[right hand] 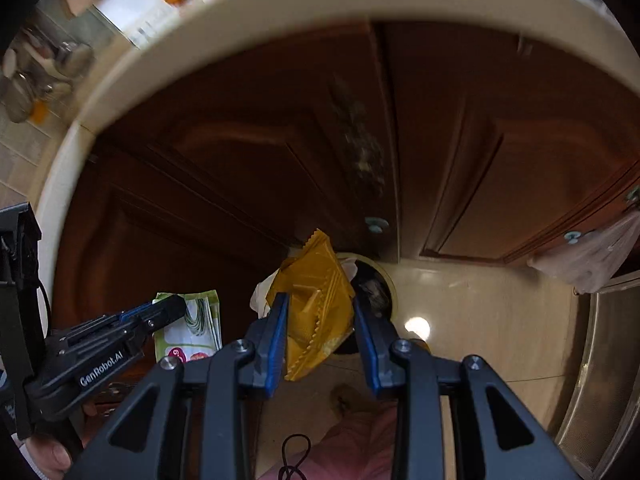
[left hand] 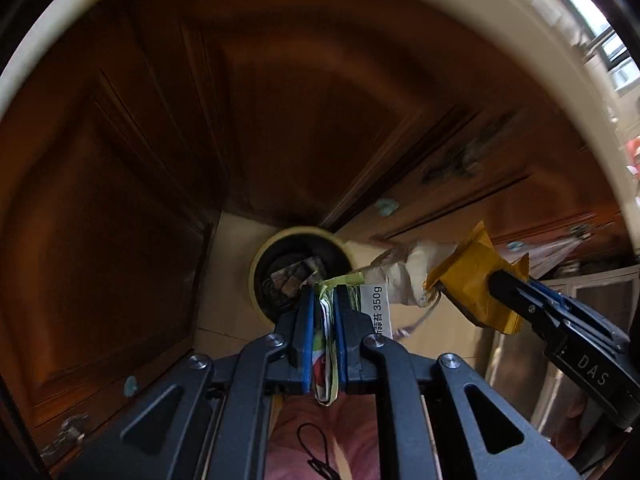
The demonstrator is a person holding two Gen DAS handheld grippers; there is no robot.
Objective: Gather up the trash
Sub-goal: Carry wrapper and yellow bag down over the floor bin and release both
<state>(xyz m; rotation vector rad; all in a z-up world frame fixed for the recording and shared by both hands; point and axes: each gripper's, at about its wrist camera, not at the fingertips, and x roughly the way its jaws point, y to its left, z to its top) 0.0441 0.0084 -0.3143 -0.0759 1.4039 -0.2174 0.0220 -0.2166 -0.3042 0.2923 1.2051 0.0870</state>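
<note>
My left gripper [left hand: 325,292] is shut on a folded green-and-white food packet [left hand: 376,304], which hangs above a round cream-rimmed trash bin [left hand: 256,268] on the floor. Crumpled trash lies in the bin's dark inside. To the right, my right gripper [left hand: 496,280] is shut on a yellow snack wrapper [left hand: 468,276] with crumpled white paper [left hand: 404,276] beside it. In the right wrist view the yellow wrapper [right hand: 316,308] sits between the pads of my right gripper [right hand: 320,298], over the bin [right hand: 394,292]. My left gripper [right hand: 176,306] holds the green packet [right hand: 196,328] at the left.
Dark brown wooden cabinet doors [left hand: 160,140] rise behind the bin under a cream countertop edge [right hand: 280,8]. The floor [right hand: 480,312] is pale tile. A steel appliance front [right hand: 600,360] stands at the right. A thin plastic bag [right hand: 592,256] hangs from a cabinet knob.
</note>
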